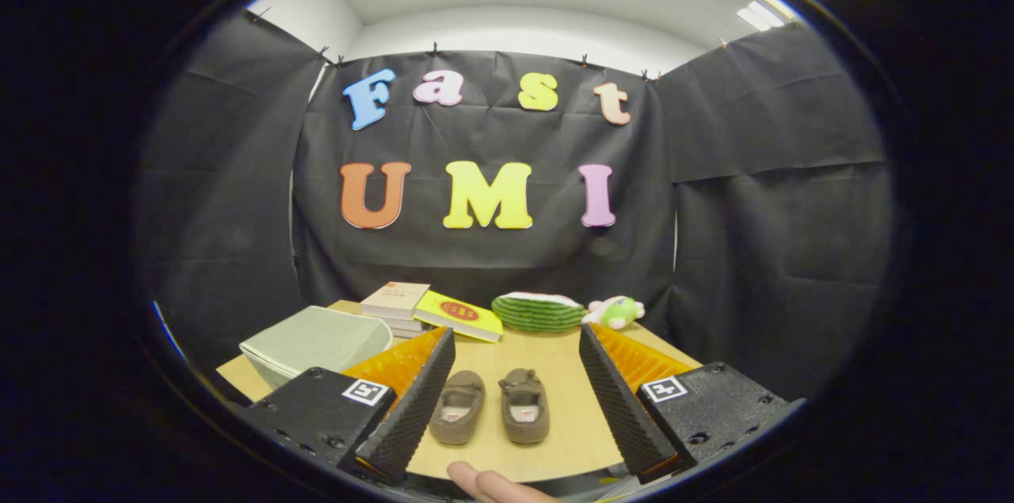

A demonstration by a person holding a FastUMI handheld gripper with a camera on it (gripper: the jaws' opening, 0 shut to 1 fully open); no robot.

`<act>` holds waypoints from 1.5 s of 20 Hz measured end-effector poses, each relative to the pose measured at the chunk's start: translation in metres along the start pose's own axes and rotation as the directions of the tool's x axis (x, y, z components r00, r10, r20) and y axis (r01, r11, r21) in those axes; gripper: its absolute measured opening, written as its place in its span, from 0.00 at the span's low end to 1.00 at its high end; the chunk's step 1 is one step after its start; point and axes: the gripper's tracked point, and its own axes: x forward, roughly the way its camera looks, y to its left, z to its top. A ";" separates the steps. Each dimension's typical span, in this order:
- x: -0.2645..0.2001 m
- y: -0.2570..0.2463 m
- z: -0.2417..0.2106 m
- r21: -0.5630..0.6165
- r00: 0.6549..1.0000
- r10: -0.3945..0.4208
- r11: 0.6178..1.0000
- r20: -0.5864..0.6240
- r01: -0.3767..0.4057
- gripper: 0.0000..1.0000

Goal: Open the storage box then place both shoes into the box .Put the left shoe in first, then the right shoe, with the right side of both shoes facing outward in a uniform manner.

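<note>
Two small brown slippers, the left shoe (458,405) and the right shoe (524,405), lie side by side on the wooden table (554,360), toes pointing away from me. They sit between my two fingers, slightly ahead of the tips. My gripper (515,400) is open wide and holds nothing. The pale green-grey storage box (317,341) stands with its lid closed on the table, beyond my left finger (412,408).
At the table's back stand a stack of books (396,301) with a yellow book (459,315), a watermelon-slice plush (539,313) and a small green and pink plush toy (616,313). A fingertip of a hand (487,483) shows at the near edge.
</note>
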 end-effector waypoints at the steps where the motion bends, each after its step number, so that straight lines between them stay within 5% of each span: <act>1: 0.005 0.007 -0.004 0.012 1.000 0.021 1.000 -0.020 -0.020 1.00; 8: 0.061 0.054 -0.057 0.064 0.956 0.153 0.988 -0.251 -0.142 1.00; 11: 0.086 0.082 -0.081 0.082 0.897 0.246 0.969 -0.368 -0.233 1.00; 14: 0.106 0.120 -0.101 0.207 0.801 0.395 0.919 -0.450 -0.337 1.00; 22: 0.158 0.196 -0.120 0.583 0.541 0.714 0.689 -0.445 -0.430 1.00; 24: 0.167 0.211 -0.128 0.683 0.454 0.786 0.603 -0.420 -0.412 1.00; 30: 0.201 0.235 -0.147 0.870 0.287 0.904 0.397 -0.317 -0.291 0.99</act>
